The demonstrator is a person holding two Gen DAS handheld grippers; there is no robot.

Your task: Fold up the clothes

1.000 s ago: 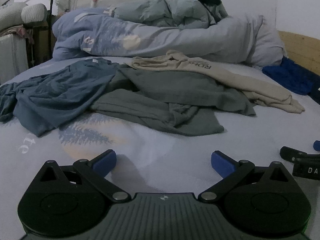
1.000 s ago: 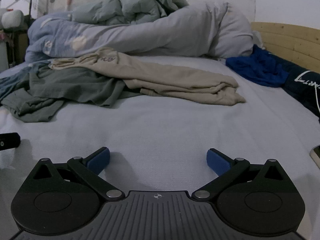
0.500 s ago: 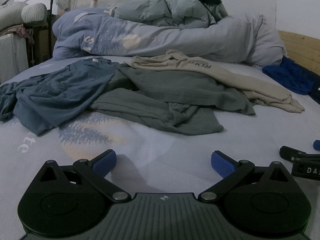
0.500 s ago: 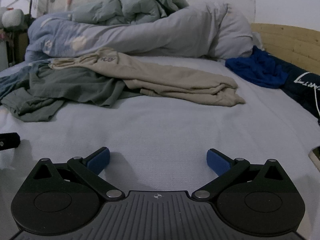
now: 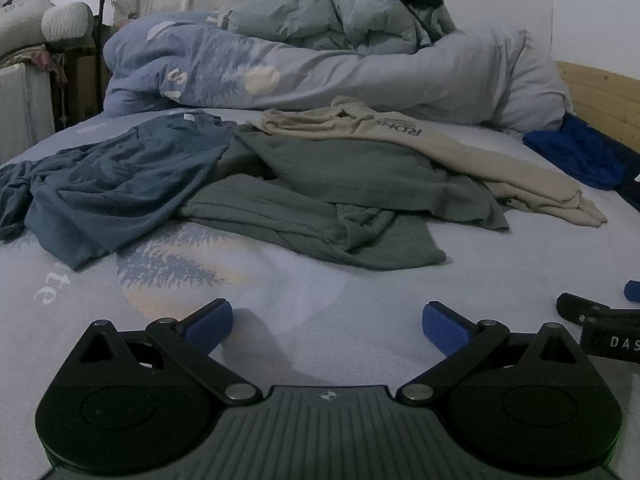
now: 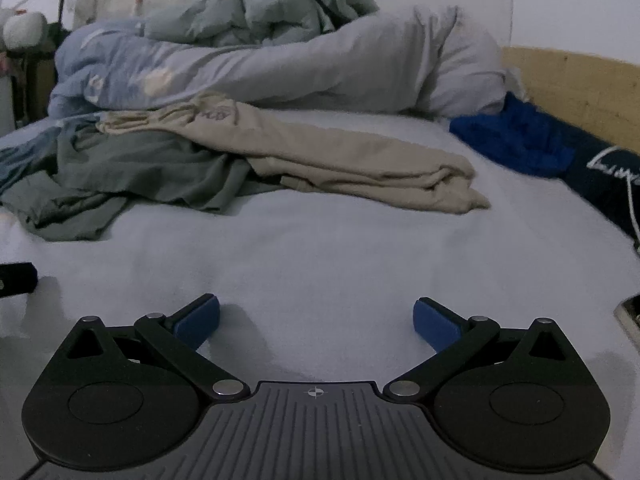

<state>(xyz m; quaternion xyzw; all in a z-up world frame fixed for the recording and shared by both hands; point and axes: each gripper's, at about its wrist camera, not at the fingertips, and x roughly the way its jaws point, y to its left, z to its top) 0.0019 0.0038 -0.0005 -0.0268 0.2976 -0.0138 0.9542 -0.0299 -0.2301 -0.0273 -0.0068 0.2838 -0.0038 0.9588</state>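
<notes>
Several crumpled garments lie on a light blue bed sheet [image 5: 360, 300]. A blue-grey shirt [image 5: 112, 184] is at the left, a grey-green shirt [image 5: 340, 200] in the middle, and a beige top [image 5: 440, 148] overlaps it toward the right. In the right wrist view the beige top [image 6: 340, 160] and grey-green shirt [image 6: 132, 172] lie ahead. My left gripper [image 5: 326, 322] is open and empty, low over the sheet in front of the pile. My right gripper [image 6: 316, 318] is open and empty over bare sheet, and also shows in the left wrist view [image 5: 600, 320].
A bunched duvet [image 5: 320, 68] lies across the back of the bed. A bright blue garment [image 6: 516, 140] and a dark navy one [image 6: 608, 184] sit at the right by the wooden bed frame [image 6: 580, 84]. A phone edge [image 6: 630, 316] shows at the far right.
Both grippers have crept slightly forward toward the clothes. They stay open and empty.
</notes>
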